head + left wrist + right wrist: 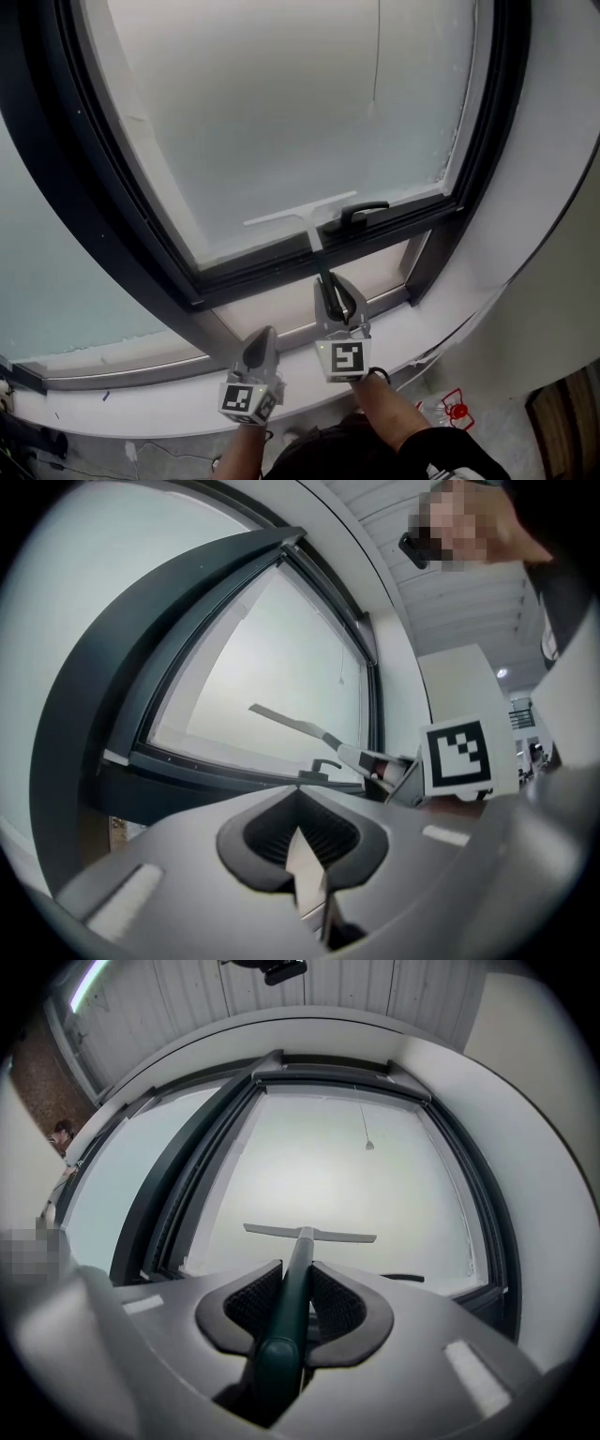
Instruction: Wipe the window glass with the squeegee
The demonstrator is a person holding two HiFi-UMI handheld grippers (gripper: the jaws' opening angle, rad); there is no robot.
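Squeegee (302,217) with dark green handle and pale T-shaped blade: clamped by the handle in right claw (337,292), blade low on the frosted window glass (300,103), just above the black window lever (363,211). Left claw (261,347) closed on nothing, well below that lever. Probably best: keep blade level, press evenly, steer clear of lever, overlap strokes.

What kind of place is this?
Probably indoors at a building's large window: hazy pale window glass in a dark frame, a black lever handle, a white sill below, and a grey T-shaped squeegee at the pane.
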